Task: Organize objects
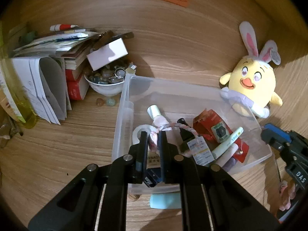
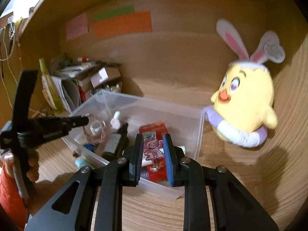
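Note:
A clear plastic bin (image 1: 173, 83) (image 2: 154, 104) stands on the wooden surface. It holds a white bottle (image 1: 155, 111), a tape roll (image 1: 139, 130), a dark bottle (image 2: 115, 144), a red packet (image 1: 209, 123) and a tube. My left gripper (image 1: 153, 135) hangs over the bin's near left part, shut on a pink twisted cord (image 1: 179, 124) that trails to the right. From the right wrist view it (image 2: 85, 120) reaches in from the left. My right gripper (image 2: 153, 140) is over the bin's near right corner, shut on a pink elephant charm (image 2: 153, 147); it (image 1: 267, 134) also shows at the left view's right edge.
A yellow chick plush (image 1: 250, 80) (image 2: 246, 104) with bunny ears leans at the bin's right. Left of the bin are piled books and papers (image 1: 48, 77), a white box (image 1: 107, 53) and a bowl of stones (image 1: 106, 88). Two marbles (image 1: 105, 102) and a pale blue item (image 1: 165, 200) lie outside. A hand (image 2: 11, 173) grips the left tool.

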`<action>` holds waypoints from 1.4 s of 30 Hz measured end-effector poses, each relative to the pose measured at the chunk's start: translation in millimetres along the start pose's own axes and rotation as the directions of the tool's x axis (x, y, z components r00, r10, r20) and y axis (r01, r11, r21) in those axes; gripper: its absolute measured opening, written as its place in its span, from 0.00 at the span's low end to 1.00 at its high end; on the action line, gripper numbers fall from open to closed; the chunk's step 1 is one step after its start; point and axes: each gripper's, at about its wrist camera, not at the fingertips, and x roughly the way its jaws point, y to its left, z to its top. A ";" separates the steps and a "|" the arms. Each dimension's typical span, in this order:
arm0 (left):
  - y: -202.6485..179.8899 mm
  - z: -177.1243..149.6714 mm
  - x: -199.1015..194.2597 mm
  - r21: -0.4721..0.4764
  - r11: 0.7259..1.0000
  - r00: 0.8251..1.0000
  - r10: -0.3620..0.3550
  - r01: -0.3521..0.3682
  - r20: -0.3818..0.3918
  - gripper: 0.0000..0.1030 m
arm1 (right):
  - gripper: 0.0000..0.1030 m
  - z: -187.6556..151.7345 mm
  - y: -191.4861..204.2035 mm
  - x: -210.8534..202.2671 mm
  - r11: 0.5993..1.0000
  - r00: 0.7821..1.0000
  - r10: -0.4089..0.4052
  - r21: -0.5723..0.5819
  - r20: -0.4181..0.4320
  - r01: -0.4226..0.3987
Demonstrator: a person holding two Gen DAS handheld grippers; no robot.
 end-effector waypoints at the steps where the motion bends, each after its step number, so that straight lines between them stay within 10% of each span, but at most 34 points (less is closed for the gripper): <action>1: -1.6 -0.4 0.2 0.009 1.000 1.000 0.004 -0.004 0.003 0.10 | 0.18 -2.0 -1.1 5.0 1.000 1.000 0.000 0.003 -0.013 0.000; 12: -9.0 -2.6 -2.7 0.046 0.999 1.000 -0.026 0.025 0.005 0.31 | 0.19 -10.5 -3.6 31.1 1.000 0.997 -0.004 0.003 -0.076 0.004; 20: -26.0 -9.3 -18.1 0.106 0.994 0.998 -0.002 -0.004 0.061 0.83 | 0.19 -11.5 3.8 33.4 1.000 0.996 -0.006 -0.021 -0.085 0.005; 31: -21.6 -14.6 -41.3 0.089 0.996 0.996 -0.001 -0.006 0.085 0.85 | 0.55 -10.9 5.4 19.4 1.000 0.997 -0.020 -0.010 -0.069 0.019; 42: -14.0 -27.3 -65.8 0.102 0.994 0.996 0.018 -0.028 0.091 0.93 | 0.67 -16.7 15.1 -7.7 1.000 0.999 0.004 -0.025 -0.039 -0.005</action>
